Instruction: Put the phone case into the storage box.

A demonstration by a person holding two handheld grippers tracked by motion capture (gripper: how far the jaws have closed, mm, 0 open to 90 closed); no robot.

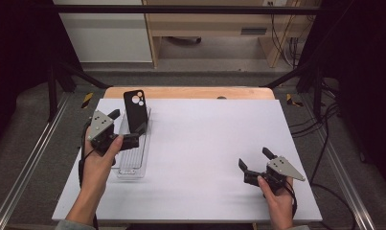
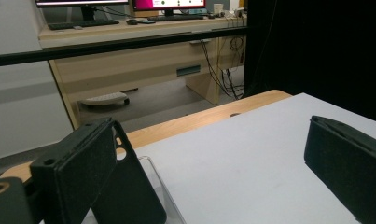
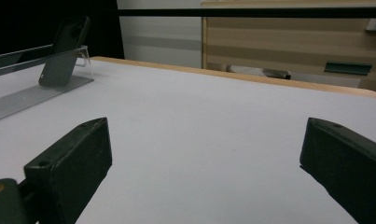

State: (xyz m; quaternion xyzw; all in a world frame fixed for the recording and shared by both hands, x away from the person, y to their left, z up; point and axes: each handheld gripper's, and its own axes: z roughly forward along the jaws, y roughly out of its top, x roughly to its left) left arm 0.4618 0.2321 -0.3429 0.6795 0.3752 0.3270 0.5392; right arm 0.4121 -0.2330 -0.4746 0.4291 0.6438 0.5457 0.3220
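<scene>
A black phone case point(image 1: 135, 109) stands tilted in a clear plastic tray point(image 1: 131, 162) on the left of the white mat point(image 1: 200, 143). My left gripper point(image 1: 123, 128) is open right beside the case, held by a hand. In the left gripper view point(image 2: 209, 140), the case point(image 2: 129, 198) rises just behind the left-hand jaw, and nothing is pinched between the jaws. My right gripper point(image 1: 255, 159) rests low at the mat's front right, open and holding nothing. From the right gripper view point(image 3: 206, 135), the case point(image 3: 64, 49) and tray point(image 3: 27, 98) are far off at the upper left.
The mat covers a wooden table point(image 1: 190, 92) whose far edge shows beyond it. Black frame rails point(image 1: 32, 158) run along both sides. A wooden desk point(image 1: 219, 28) and cables point(image 1: 324, 139) lie beyond and to the right of the table.
</scene>
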